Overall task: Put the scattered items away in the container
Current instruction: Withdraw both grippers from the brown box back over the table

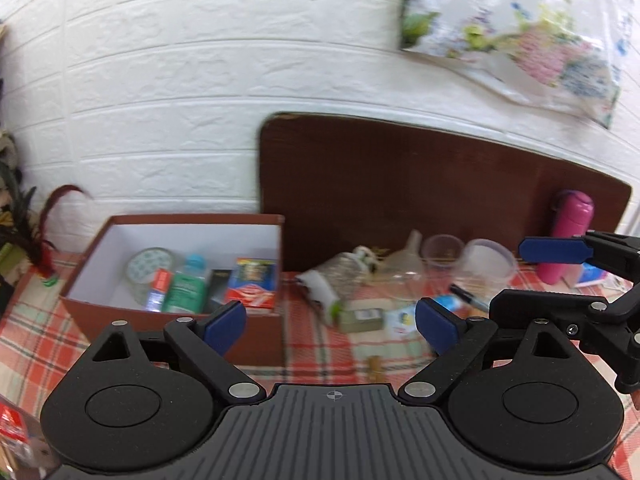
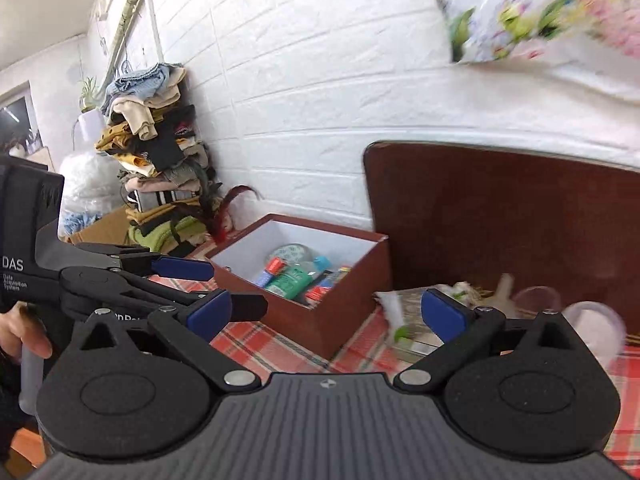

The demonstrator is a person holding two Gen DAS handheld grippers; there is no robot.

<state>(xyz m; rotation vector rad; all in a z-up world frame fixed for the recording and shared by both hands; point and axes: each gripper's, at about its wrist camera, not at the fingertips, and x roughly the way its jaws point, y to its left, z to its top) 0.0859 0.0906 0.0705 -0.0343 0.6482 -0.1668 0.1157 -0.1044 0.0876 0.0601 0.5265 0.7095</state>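
Note:
A brown box [image 1: 192, 219] with a white inside stands at the left of the plaid tablecloth and holds a tape roll [image 1: 150, 264], a green bottle [image 1: 186, 286] and red packets. To its right lie scattered things: a tipped clear bottle [image 1: 332, 280], a funnel [image 1: 408, 256], two clear cups [image 1: 442, 250], a marker [image 1: 468, 296] and a pink bottle [image 1: 570, 232]. My left gripper [image 1: 331, 326] hangs open and empty in front of the box. My right gripper [image 2: 327, 316] is open and empty too, beside the left one [image 2: 240, 288], with the box [image 2: 348, 312] ahead.
A dark brown board [image 1: 400, 184] leans on the white brick wall behind the items. A floral bag [image 1: 520, 32] hangs above it. Folded clothes [image 2: 160, 160] are piled at the far left, and a hand [image 2: 20, 332] holds the left gripper's handle.

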